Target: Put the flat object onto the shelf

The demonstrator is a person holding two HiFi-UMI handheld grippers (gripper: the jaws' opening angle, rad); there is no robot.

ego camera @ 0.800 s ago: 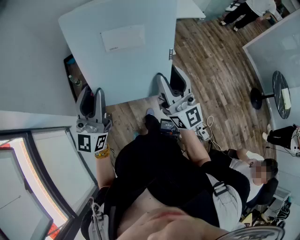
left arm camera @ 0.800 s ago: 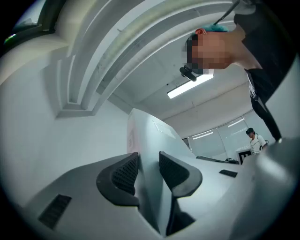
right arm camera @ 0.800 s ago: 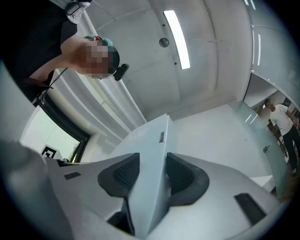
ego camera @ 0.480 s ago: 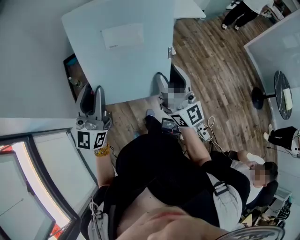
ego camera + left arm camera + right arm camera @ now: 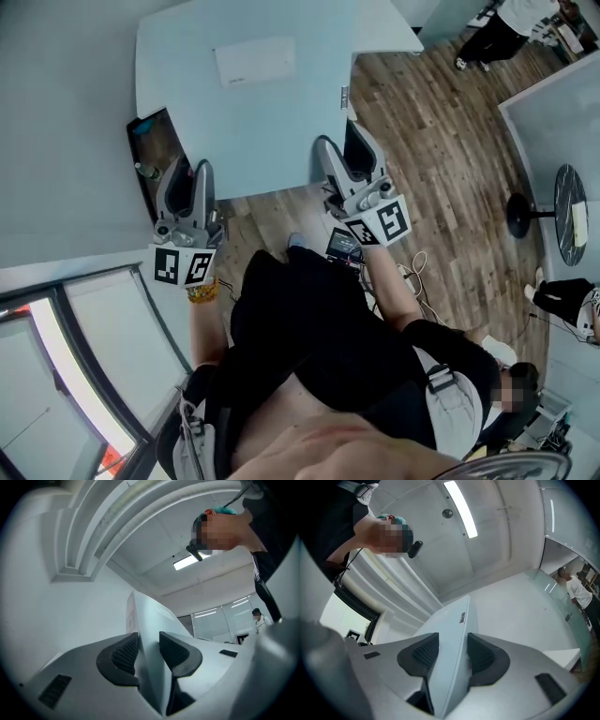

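The flat object (image 5: 244,103) is a wide pale blue-grey panel with a white label, held out in front of me above the wood floor. My left gripper (image 5: 187,180) is shut on its near left edge. My right gripper (image 5: 343,157) is shut on its near right edge. In the left gripper view the panel (image 5: 149,616) stands edge-on between the ribbed pads (image 5: 125,652) of the left gripper (image 5: 143,651). In the right gripper view the panel (image 5: 454,620) is clamped the same way in the right gripper (image 5: 448,656). A dark shelf opening (image 5: 150,155) shows just past the panel's left edge.
A white wall fills the left of the head view, with a glass window frame (image 5: 112,347) below it. A round black table (image 5: 562,187) stands at the right. A person (image 5: 506,19) stands at the top right; another (image 5: 506,375) sits at the lower right. Cables (image 5: 412,272) lie on the floor.
Both grippers and the panel have shifted upward and slightly right in the head view. The grip on both edges is unchanged.
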